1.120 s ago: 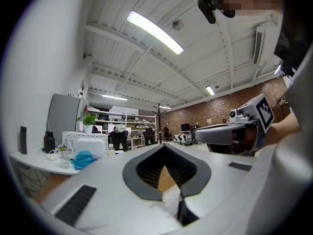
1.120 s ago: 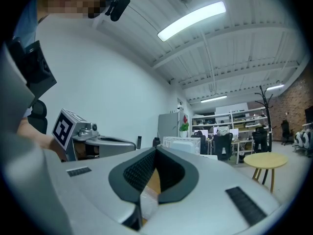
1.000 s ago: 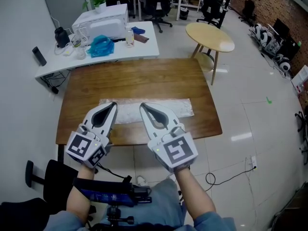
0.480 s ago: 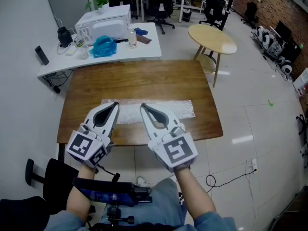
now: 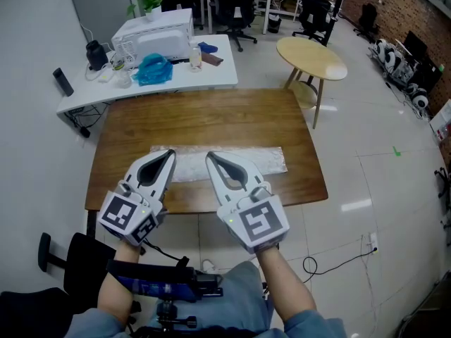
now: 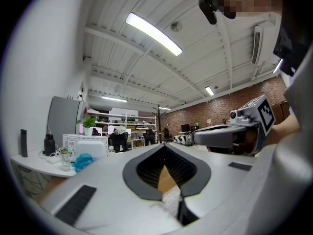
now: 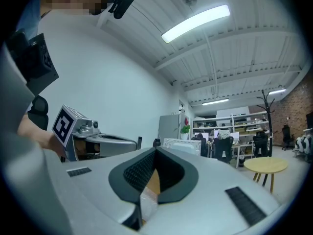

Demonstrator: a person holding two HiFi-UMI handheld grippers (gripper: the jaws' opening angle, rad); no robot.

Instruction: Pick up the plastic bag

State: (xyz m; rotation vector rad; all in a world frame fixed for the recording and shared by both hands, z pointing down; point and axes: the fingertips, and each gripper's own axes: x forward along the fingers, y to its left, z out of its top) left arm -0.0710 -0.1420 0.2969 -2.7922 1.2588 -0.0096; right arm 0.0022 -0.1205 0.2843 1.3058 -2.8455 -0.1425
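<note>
We see left gripper (image 5: 168,153) and right gripper (image 5: 210,155) at lower centre, both pairs of jaws closed tip to tip, seemingly empty, plastic bag (image 5: 262,159) flat on wooden table (image 5: 204,117) at mid-frame by their tips.

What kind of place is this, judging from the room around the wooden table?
Most likely an open-plan office or lab workspace. At the back, black office chairs stand at desks, a white desk carries a boxy white appliance, and a brick wall runs along one side.
</note>
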